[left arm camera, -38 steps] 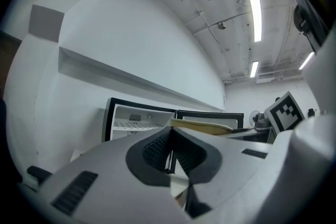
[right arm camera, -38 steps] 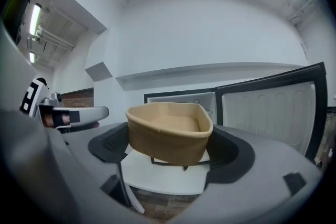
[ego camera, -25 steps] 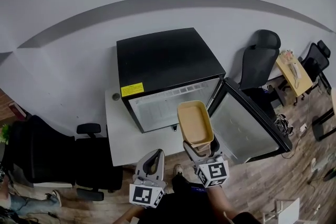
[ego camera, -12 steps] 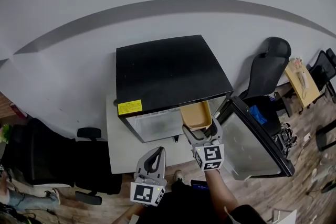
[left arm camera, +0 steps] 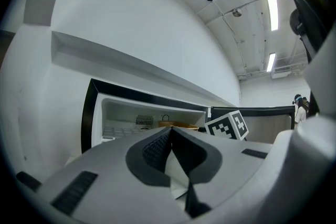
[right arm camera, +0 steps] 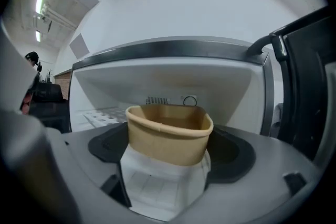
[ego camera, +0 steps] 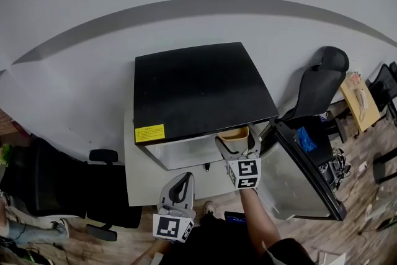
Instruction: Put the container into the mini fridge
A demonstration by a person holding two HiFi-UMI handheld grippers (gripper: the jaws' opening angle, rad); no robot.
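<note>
A second ago the tan rectangular paper container [ego camera: 234, 133] was out in the open in front of the black mini fridge [ego camera: 198, 87]. Now only its near end shows in the head view, tucked under the front edge of the fridge top towards the right corner. The right gripper [ego camera: 237, 147] has carried it forward, and its jaws are clamped on the container's near wall. In the right gripper view the container [right arm camera: 169, 131] sits upright with the fridge's white inside [right arm camera: 157, 78] around and behind it, so I judge it is entering the cabinet but not yet set down. The fridge door [ego camera: 298, 177] stands open at the right. The left gripper [ego camera: 180, 190] hangs back over the front edge of the white table [ego camera: 139, 177], its jaws pressed together on nothing.

A yellow label [ego camera: 149, 133] is stuck near the fridge's front left corner; its print is too small to read. The grippers' cubes carry only black-and-white square markers, and the container shows no print
</note>
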